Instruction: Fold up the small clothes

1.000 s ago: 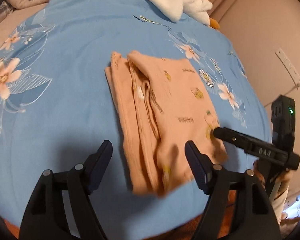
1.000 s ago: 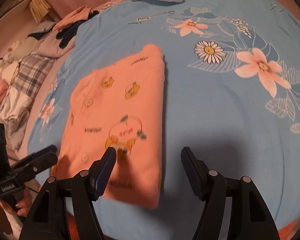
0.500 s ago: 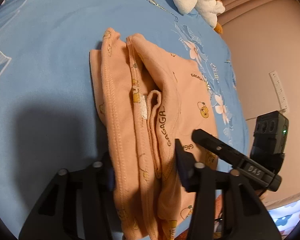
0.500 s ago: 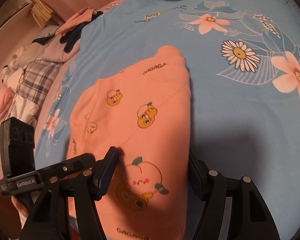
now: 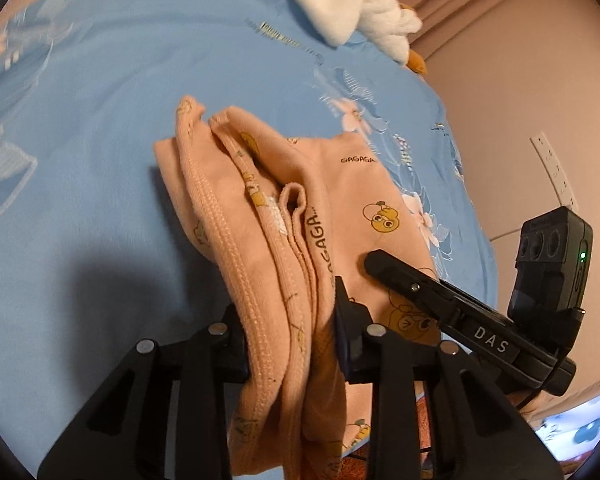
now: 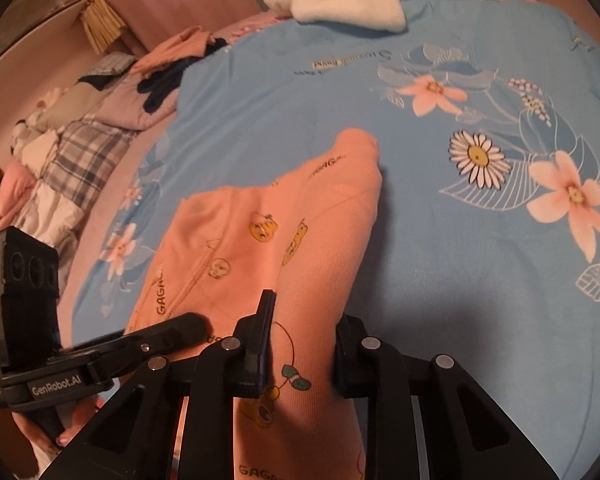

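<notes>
Fabric fills the space between the jaws of both tools. My left hand-held gripper (image 5: pixel 290 320) points down at a slant toward the bed (image 5: pixel 100 120), and its jaws have just been closing; now they pinch the near edge of the folded peach garment (image 5: pixel 340 208), where several layers with stitched hems bunch together between the pads. My right hand-held gripper (image 6: pixel 302 340) also slants down, and its jaws have just been closing as well. They now clamp the near right edge of the same garment (image 6: pixel 292 232), and the cloth rises in a ridge between the two fingers.

The garment lies on the blue flowered bedsheet (image 6: pixel 460 260), with its near end lifted by the two tools and its far end resting on the sheet. From the left wrist view I see the right tool at the side, touching the cloth; from the right wrist view I see the left tool at the lower left, with fingers of a hand (image 6: pixel 66 438) under it.

Writing: the word "GAGAGA" is printed several times on the garment, next to small yellow cartoon faces. The right tool carries the letters "DAS" (image 5: pixel 492 340). The left tool carries "GenRobot.AI" (image 6: pixel 56 388). The sheet has a small printed line (image 6: pixel 340 63) that I cannot read. A white plush item (image 6: pixel 340 0) lies at the far end of the bed, and a pile of clothes (image 6: pixel 72 136) lies at the left side.
</notes>
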A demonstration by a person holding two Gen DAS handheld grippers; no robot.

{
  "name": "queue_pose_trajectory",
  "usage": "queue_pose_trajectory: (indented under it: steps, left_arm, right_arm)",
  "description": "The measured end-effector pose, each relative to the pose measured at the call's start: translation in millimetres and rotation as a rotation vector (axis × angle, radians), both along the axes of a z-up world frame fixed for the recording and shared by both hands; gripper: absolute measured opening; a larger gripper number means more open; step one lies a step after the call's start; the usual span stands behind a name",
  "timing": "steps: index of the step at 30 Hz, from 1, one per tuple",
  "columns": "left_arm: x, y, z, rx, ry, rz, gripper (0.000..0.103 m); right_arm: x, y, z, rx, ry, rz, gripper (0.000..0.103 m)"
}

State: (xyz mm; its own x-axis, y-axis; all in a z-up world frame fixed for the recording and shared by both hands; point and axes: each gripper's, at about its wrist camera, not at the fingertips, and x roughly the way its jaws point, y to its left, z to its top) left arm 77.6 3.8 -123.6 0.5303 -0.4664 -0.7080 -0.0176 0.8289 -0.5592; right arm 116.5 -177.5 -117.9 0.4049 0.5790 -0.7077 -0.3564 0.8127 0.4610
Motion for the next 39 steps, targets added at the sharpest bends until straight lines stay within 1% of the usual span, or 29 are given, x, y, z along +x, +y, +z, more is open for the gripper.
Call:
queue_pose_trajectory:
  steps: [5, 13, 22, 27, 39]
  left_arm:
    - [-11, -12, 28, 0.060, -0.070, -0.029, 0.030]
    - [-11, -28, 58, 0.108, -0.158, -0.064, 0.031]
    - [5, -37, 78, 0.159, -0.217, -0.071, 0.031]
    - [13, -37, 80, 0.176, -0.228, -0.058, 0.031]
    - [15, -34, 83, 0.196, -0.223, -0.037, 0.031]
  right_arm:
    - [-8, -10, 22, 0.015, -0.070, -0.002, 0.026]
    - [-3, -26, 47, 0.027, -0.149, -0.024, 0.026]
    - [10, -33, 63, 0.013, -0.202, -0.041, 0.026]
    - [15, -29, 67, 0.004, -0.218, -0.043, 0.026]
    - [18, -22, 69, -0.008, -0.226, -0.026, 0.026]
